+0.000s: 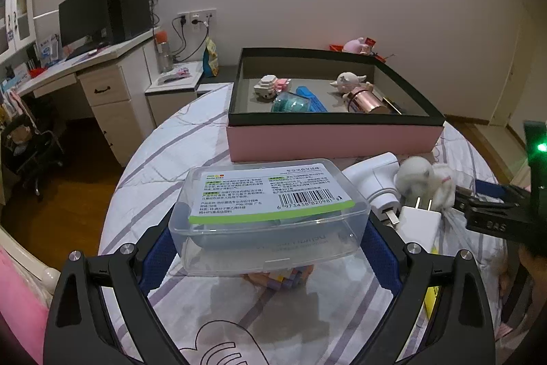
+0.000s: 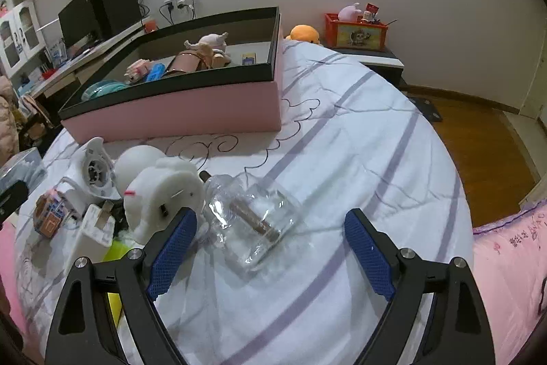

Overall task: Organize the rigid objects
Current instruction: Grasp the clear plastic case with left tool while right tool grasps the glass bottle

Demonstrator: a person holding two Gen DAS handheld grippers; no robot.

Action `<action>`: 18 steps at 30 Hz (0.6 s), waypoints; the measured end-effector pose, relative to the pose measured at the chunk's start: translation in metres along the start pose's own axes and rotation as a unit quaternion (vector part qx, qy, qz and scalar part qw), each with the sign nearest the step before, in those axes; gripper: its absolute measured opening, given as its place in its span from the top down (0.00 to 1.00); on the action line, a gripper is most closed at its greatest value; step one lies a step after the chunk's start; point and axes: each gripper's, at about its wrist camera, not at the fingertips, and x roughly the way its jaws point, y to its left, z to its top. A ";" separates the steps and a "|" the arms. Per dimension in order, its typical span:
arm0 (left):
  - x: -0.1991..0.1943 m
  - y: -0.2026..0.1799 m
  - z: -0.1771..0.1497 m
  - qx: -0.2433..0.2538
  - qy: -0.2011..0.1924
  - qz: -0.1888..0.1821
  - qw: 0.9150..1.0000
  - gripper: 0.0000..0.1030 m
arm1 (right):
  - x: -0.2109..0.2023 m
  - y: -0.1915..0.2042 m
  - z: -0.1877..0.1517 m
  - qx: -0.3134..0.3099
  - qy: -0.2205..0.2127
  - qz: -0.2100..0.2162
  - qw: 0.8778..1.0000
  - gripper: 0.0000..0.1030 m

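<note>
Two grippers busy: left gripper (image 1: pixel 270 228) pinching clear plastic case (image 1: pixel 268 214), lifted off bed (image 2: pixel 342 142); right gripper (image 2: pixel 270 245) spread over clear bottle (image 2: pixel 253 218). Next: carry case into pink box (image 1: pixel 331 142).

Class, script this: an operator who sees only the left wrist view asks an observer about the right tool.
Operator: My left tool grips the box. Is the right tool holding anything?
Observer: No. The right tool is open and empty.
Operator: What is in front of it?
Observer: A clear bottle, lying on its side on the bed, untouched.
</note>
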 end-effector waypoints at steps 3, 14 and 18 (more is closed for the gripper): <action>-0.002 -0.002 -0.001 0.002 0.001 -0.002 1.000 0.07 | 0.009 0.005 0.004 -0.025 0.010 -0.008 1.000 0.26; -0.018 -0.010 -0.002 0.004 -0.012 -0.011 1.000 0.07 | -0.019 0.011 -0.002 -0.041 -0.048 -0.016 0.998 0.48; -0.033 -0.016 0.000 0.000 -0.034 -0.015 0.999 0.07 | -0.055 0.016 -0.007 -0.024 -0.099 -0.012 0.995 0.48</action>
